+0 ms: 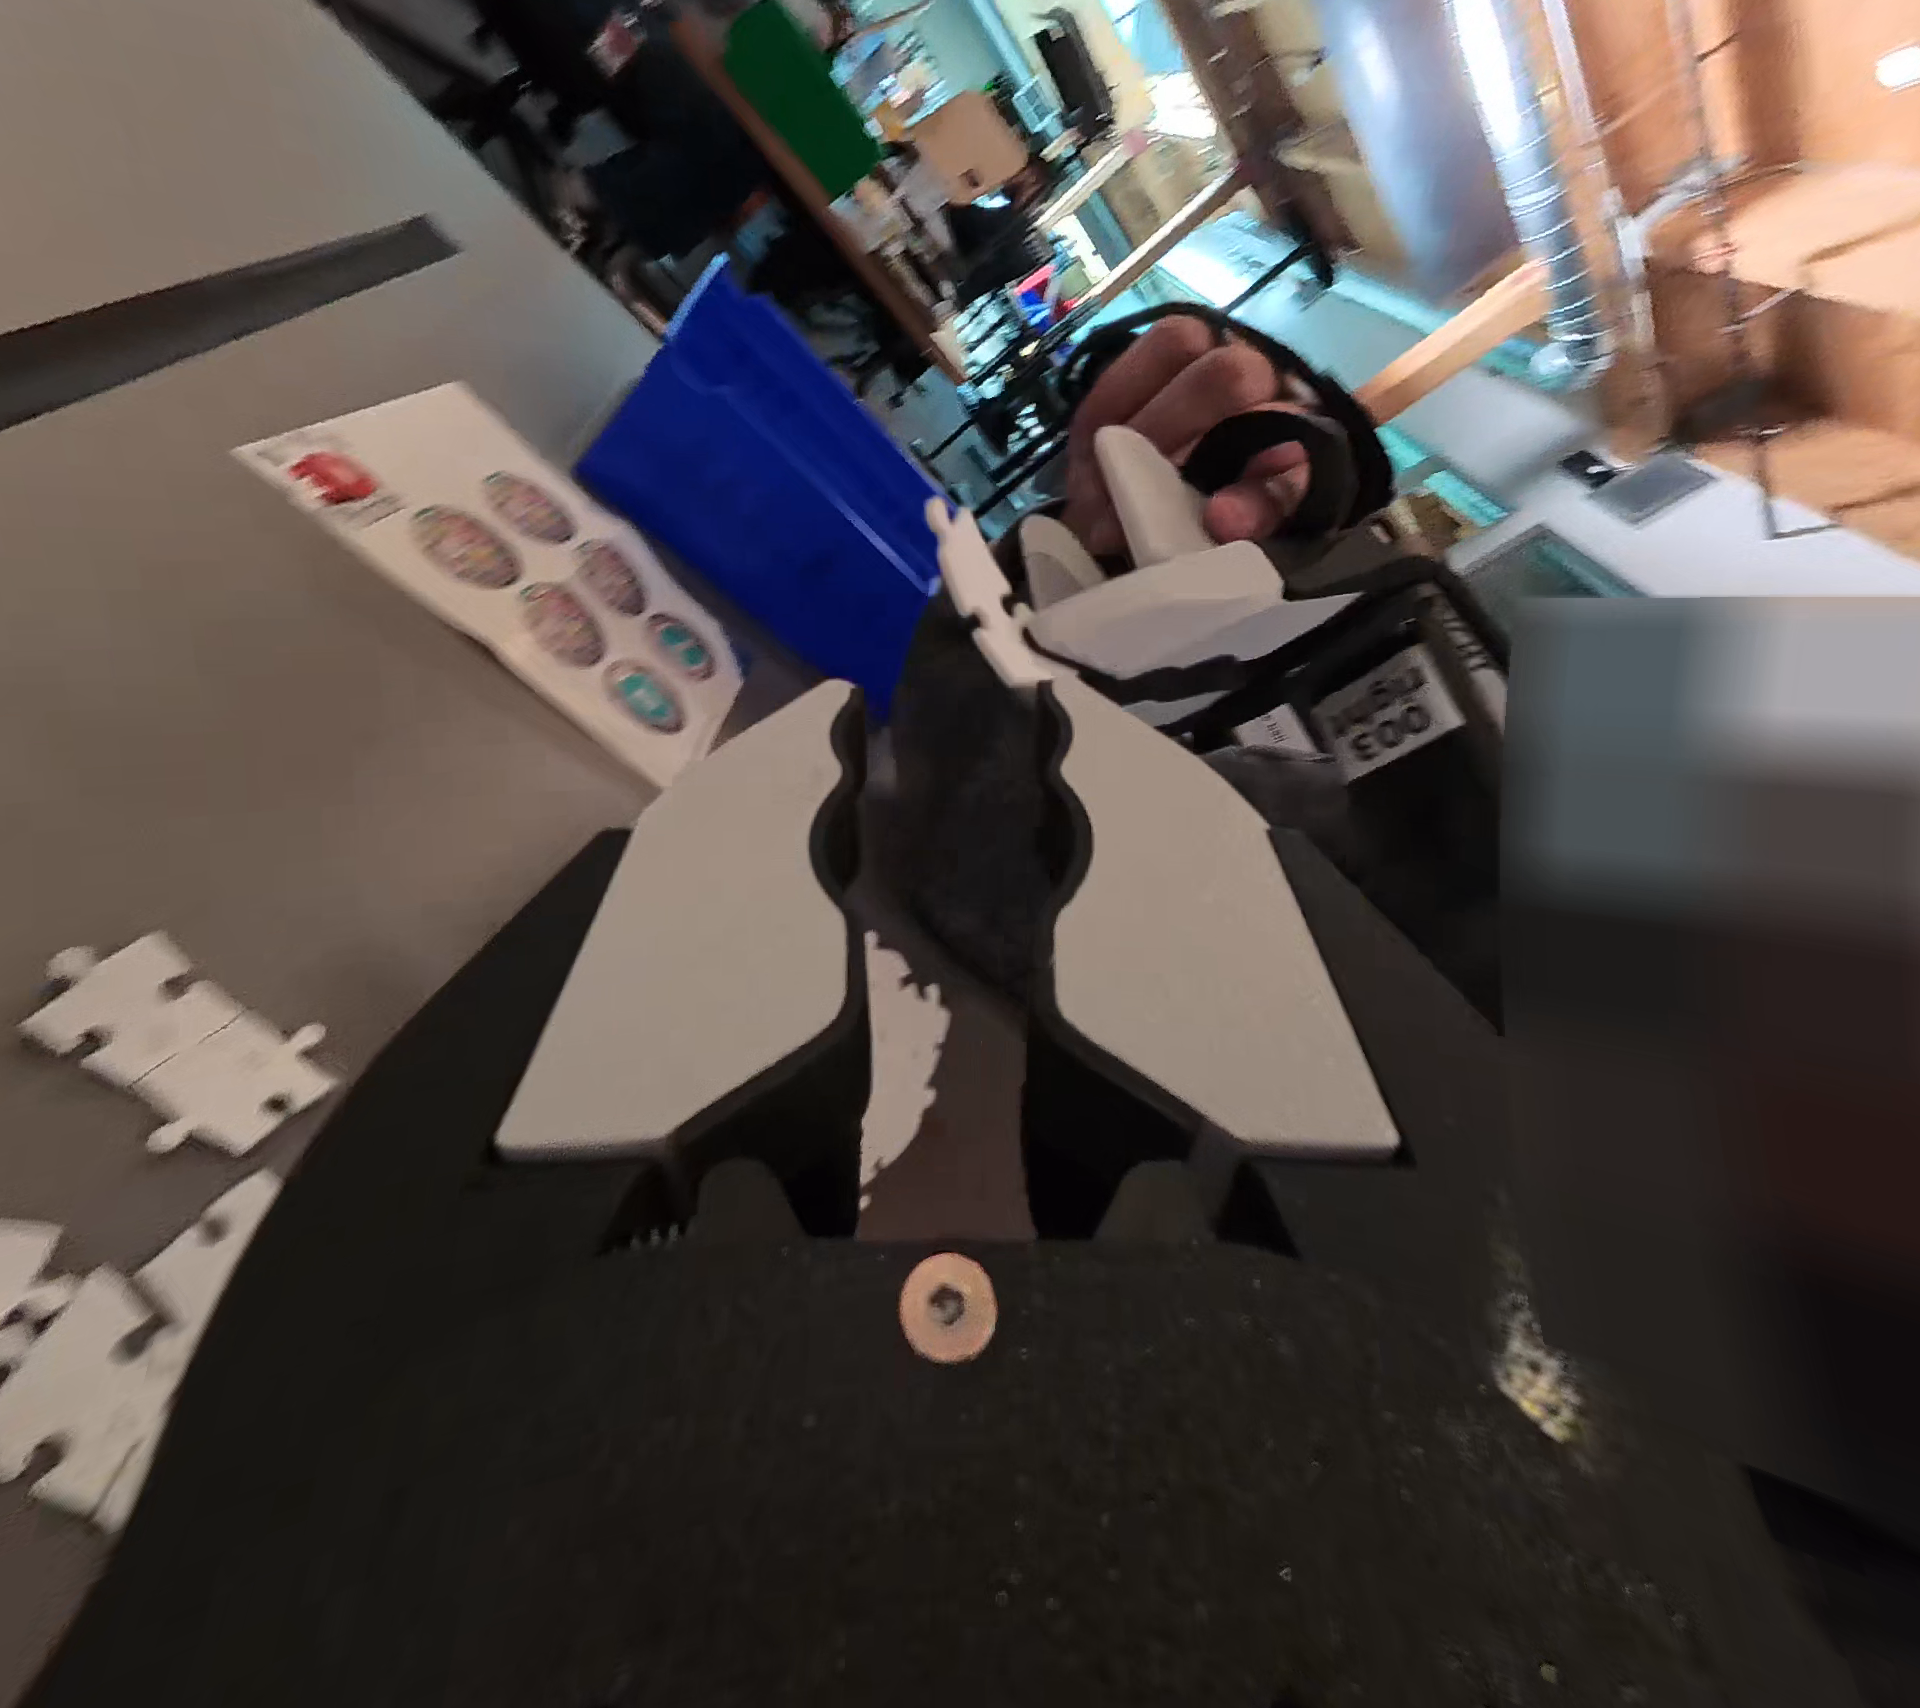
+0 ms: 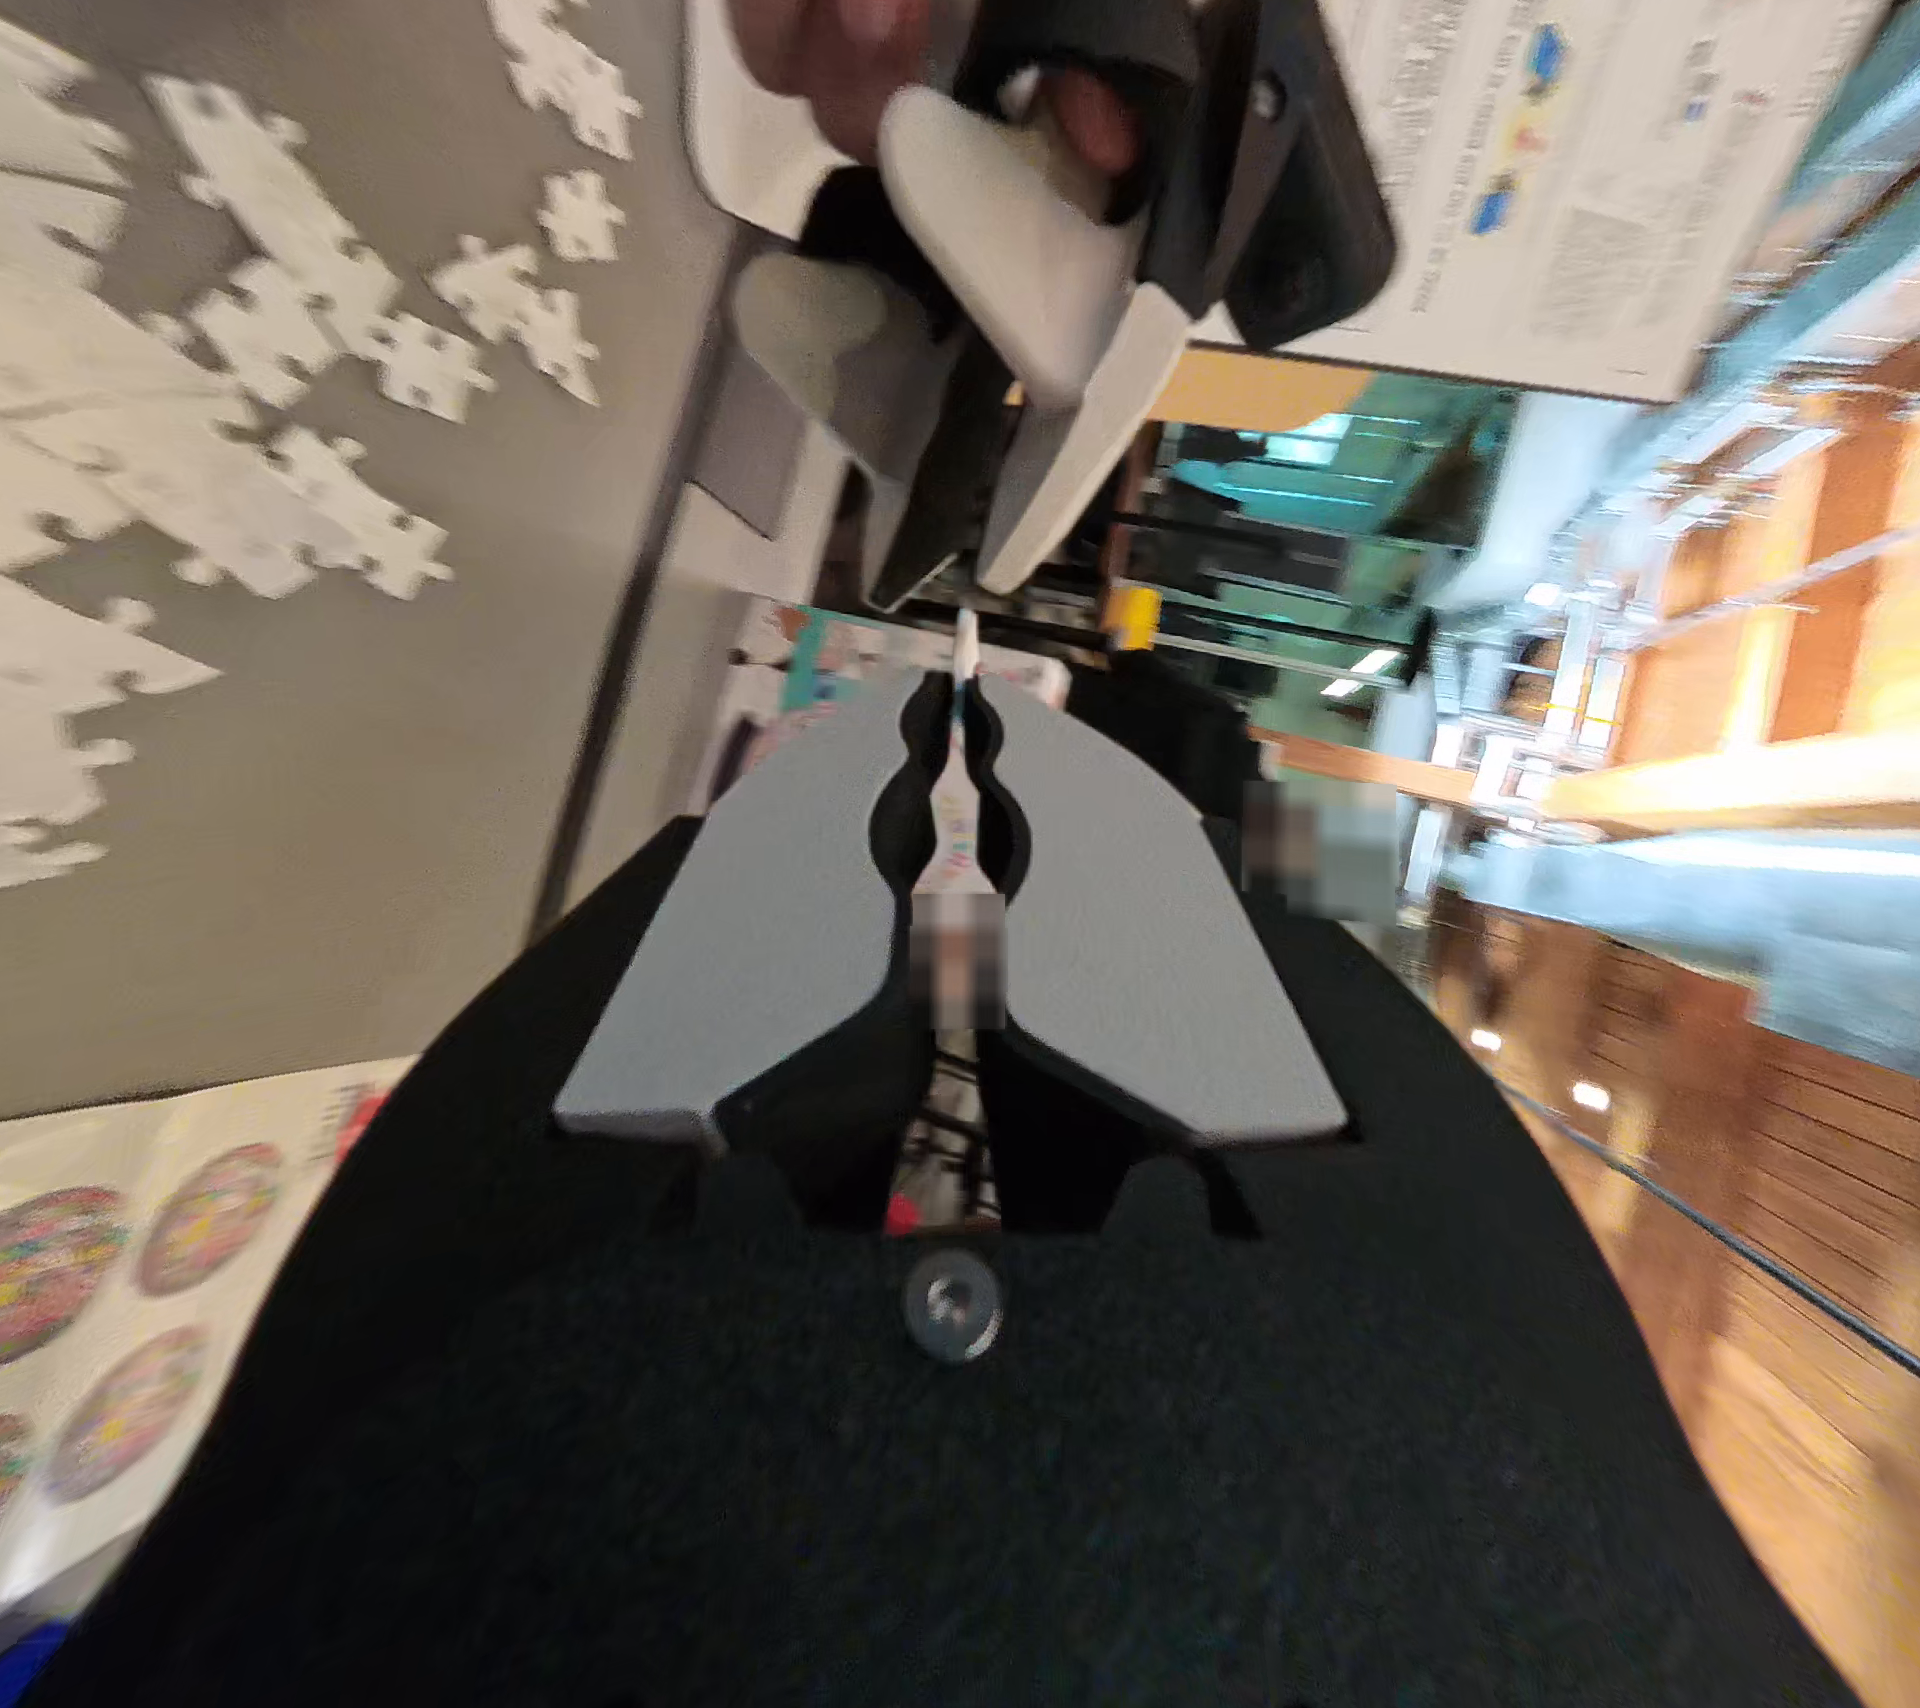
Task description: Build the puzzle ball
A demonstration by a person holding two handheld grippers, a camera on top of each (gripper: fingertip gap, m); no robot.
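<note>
Nearest the lens in the right wrist view, my right gripper [image 2: 964, 702] pinches a thin white puzzle piece [image 2: 966, 656] edge-on at frame centre, jaws narrow around it. Just above, my left gripper [image 2: 951, 583] meets it tip to tip; whether it grips, I cannot tell. In the left wrist view a white strip of joined pieces [image 1: 982, 604] rises past my left fingertips. Scattered white jigsaw pieces [image 2: 312, 328] cover the grey table [image 2: 312, 879] at left, so I judge the ball barely begun.
</note>
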